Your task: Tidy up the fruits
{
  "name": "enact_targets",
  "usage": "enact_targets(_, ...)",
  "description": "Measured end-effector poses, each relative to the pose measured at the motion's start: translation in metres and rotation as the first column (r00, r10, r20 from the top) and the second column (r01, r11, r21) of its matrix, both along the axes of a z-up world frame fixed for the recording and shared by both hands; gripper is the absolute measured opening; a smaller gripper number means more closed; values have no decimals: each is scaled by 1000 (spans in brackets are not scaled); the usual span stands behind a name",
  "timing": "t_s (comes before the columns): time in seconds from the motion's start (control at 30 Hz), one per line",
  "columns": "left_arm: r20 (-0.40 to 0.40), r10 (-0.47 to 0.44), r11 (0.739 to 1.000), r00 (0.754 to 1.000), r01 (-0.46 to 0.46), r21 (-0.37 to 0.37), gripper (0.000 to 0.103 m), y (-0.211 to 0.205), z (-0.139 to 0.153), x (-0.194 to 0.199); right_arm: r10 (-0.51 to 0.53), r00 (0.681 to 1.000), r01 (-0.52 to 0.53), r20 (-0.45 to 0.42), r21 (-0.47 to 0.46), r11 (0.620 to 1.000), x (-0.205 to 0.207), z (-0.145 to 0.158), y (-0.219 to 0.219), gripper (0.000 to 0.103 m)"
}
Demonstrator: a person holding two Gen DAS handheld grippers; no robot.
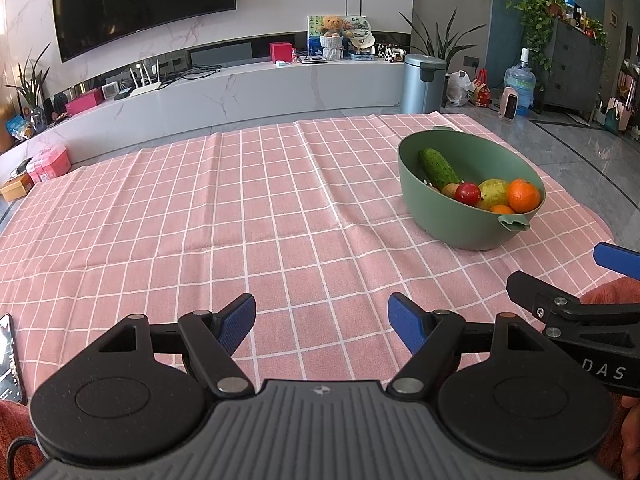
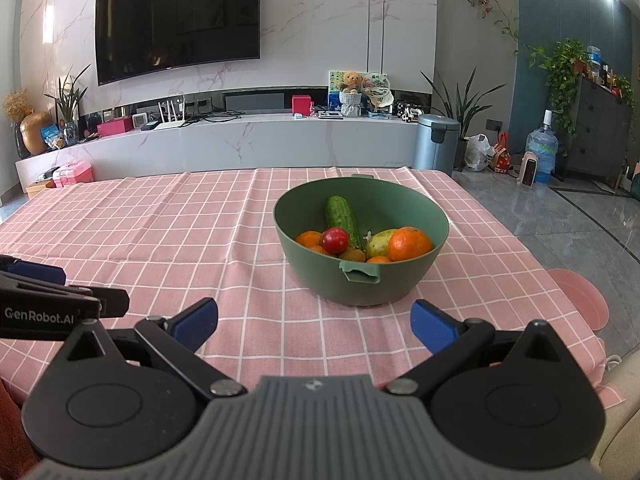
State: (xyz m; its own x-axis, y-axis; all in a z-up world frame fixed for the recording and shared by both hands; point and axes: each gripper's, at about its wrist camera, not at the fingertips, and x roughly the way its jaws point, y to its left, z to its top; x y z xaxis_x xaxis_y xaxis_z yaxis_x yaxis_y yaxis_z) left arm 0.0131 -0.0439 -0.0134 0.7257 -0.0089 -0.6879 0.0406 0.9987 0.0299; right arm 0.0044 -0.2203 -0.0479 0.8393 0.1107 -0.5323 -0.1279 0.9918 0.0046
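- Notably, both left gripper (image 1: 322,322) & right gripper (image 2: 314,322) had fingers wide apart, holding nothing.
- Fruit sat piled in green bowl (image 2: 362,284) on table (image 2: 160,232); we judged tomato (image 2: 335,239) could roll out or bowl tip w/ a careless grab.

A matt green plastic bowl (image 2: 360,280) sits on creased pink checked cloth (image 2: 160,240).

pink checked tablecloth (image 2: 160,232) | wall TV (image 2: 176,20) | grey bin (image 2: 436,142) | phone (image 1: 8,360)
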Motion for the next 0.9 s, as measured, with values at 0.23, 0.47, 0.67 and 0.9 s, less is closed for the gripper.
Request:
enact_targets(0.23, -2, 1, 1000, 1000, -1, 0, 88, 1, 0, 0, 0, 1000, 0, 0, 0, 1000, 0, 0, 0, 98)
enact_targets(0.47, -2, 4, 1000, 1000, -4, -1, 88, 1, 0, 0, 0, 1000, 0, 0, 0, 1000, 0, 0, 0, 98)
enact_targets(0.67, -2, 11, 1000, 1000, -11, 0, 88, 2, -1, 0, 0, 1000, 0, 0, -1, 1000, 0, 0, 0, 98)
enact_targets(0.9, 5, 18, 1000, 1000, -18, -10, 88, 5, 3, -1, 0, 1000, 0, 0, -1, 1000, 0, 0, 0, 98)
